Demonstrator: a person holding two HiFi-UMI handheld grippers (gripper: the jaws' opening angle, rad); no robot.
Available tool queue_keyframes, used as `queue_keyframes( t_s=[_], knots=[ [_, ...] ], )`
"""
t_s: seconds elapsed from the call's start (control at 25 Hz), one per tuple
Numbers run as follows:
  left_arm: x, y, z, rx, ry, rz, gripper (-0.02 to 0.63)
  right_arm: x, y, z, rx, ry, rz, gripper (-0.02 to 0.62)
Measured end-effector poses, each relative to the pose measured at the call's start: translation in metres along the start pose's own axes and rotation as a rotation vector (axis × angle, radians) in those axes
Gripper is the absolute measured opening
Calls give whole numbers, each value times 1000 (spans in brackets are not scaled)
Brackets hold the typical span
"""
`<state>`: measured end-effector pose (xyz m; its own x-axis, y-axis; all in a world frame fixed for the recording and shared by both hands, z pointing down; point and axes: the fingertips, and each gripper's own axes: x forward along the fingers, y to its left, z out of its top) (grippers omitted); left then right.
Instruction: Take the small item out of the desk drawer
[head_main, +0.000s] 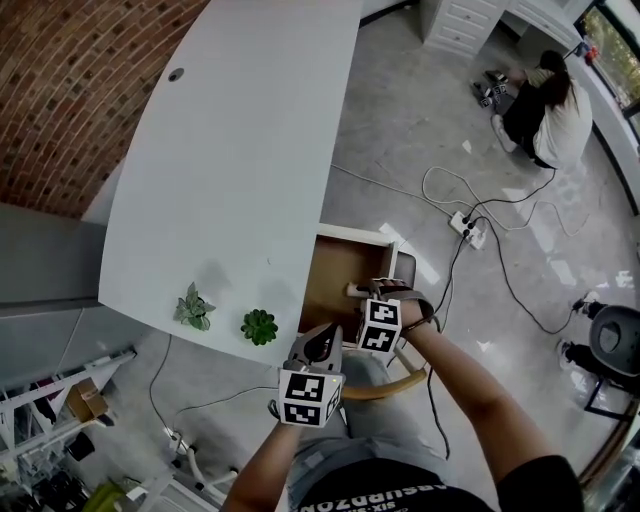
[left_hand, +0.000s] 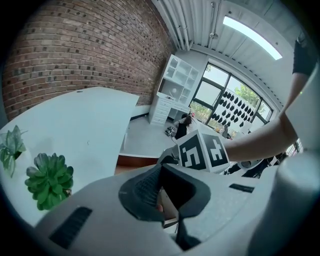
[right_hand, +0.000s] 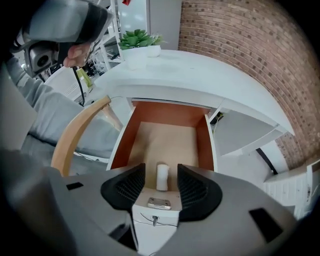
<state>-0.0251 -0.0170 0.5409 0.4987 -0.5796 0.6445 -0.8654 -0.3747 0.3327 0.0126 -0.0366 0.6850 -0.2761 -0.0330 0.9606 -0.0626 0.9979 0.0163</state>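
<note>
Wall (head_main: 70, 90): red brick, rough, mortar-lined. Floor (head_main: 420, 130): grey, polished, with pale reflections. Desk (head_main: 230, 150): smooth matte white top with a long curved edge. Chair (right_hand: 75, 135): bent pale wood rail, curved. Drawer (right_hand: 165, 135): pulled open, white front, reddish-brown side walls and a flat tan floor; it holds a single item. Left gripper (left_hand: 162, 192): grey shell with dark ribbed pads, jaws a narrow gap apart with nothing between them, held over the desk edge. Right gripper (right_hand: 161, 170): same build, jaws spread wide over the drawer front. Two plants: a dark green rosette (head_main: 259, 326) and a paler leafy sprig (head_main: 194, 308), side by side near the desk edge. Drawer pull (right_hand: 159, 203): small metal plate. Small item (right_hand: 161, 177): white, smooth, cylinder-like; it sits on the drawer floor just behind the front, mid-width, its long axis apparently running front to back, framed between the right jaws and touching neither pad.
</note>
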Motion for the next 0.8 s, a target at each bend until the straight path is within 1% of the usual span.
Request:
queue_keyframes(
  t_s=[0.32, 0.8],
  knots=[
    [16, 5, -9, -17, 16, -17, 0, 29, 4, -3, -79, 45, 34, 193],
    [29, 15, -27, -64, 34, -4, -1, 72, -1, -14, -235, 165, 63, 193]
  ],
)
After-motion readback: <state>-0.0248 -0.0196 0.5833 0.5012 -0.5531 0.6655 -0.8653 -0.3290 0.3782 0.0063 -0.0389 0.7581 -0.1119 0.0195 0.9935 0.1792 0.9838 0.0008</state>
